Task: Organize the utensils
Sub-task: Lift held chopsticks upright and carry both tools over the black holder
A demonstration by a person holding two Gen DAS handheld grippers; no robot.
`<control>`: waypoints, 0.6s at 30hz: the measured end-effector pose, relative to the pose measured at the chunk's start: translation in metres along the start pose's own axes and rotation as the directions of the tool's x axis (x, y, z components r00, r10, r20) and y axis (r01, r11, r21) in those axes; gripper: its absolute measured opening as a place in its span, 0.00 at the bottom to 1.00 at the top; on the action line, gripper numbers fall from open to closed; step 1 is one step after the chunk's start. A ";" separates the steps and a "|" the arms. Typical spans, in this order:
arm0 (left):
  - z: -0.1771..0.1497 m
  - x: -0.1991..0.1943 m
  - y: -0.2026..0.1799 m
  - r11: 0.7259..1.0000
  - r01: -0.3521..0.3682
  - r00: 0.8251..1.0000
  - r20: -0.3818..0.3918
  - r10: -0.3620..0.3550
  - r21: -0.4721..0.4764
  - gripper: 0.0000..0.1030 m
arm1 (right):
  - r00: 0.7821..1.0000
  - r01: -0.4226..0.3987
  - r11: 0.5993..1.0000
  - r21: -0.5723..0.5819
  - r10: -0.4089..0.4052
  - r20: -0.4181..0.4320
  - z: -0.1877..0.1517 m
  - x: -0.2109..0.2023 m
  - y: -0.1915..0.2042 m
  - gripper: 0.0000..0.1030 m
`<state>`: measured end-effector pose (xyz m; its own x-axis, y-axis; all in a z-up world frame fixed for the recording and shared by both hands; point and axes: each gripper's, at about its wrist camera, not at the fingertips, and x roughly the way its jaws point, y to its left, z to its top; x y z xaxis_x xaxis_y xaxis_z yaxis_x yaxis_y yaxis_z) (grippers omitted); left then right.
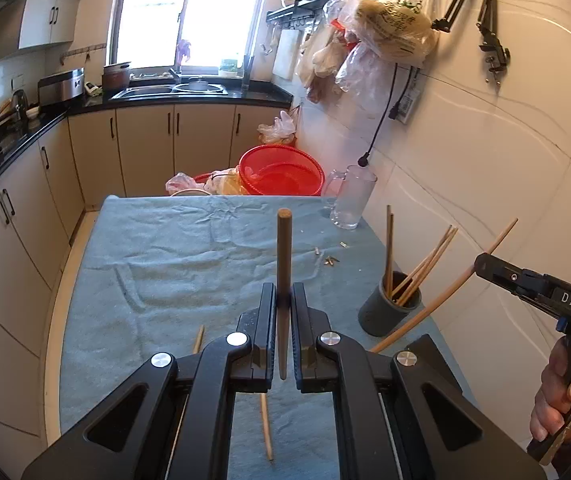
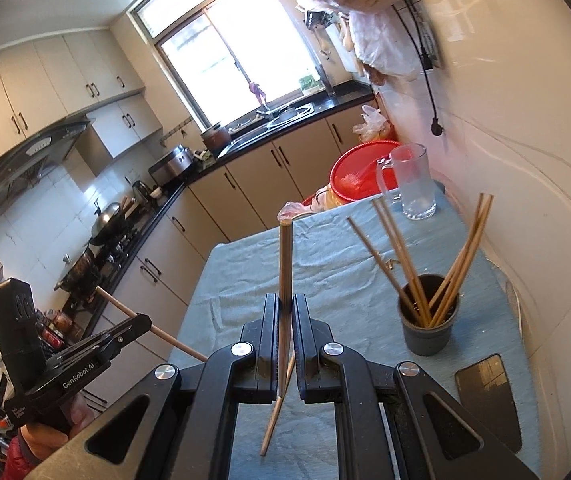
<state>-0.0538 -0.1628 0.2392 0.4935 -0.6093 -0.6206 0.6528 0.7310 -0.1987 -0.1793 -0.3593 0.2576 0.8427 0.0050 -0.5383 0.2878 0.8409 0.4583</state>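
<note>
"DAS" on right tongs; "GenRobot.AI" on left tongs.

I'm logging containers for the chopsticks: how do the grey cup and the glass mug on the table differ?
The grey cup is opaque, has no handle and holds chopsticks; the glass mug is clear, handled, empty and farther away. Both stand upright on the blue cloth.

The right tongs pinch a chopstick upright, left of the grey holder.

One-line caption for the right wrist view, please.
Right hand-held gripper shut on a wooden chopstick beside the dark grey cylindrical holder of chopsticks.
</note>
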 end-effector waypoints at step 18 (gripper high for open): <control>0.029 0.007 -0.067 0.994 0.054 0.998 0.016 -0.056 0.095 0.06 | 0.993 0.036 0.995 0.095 -0.046 0.107 0.020 -0.052 -0.060 0.07</control>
<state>-0.0772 -0.2253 0.2703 0.4655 -0.6538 -0.5965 0.7298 0.6649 -0.1592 -0.2315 -0.4209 0.2718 0.8725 -0.0913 -0.4799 0.3594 0.7853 0.5040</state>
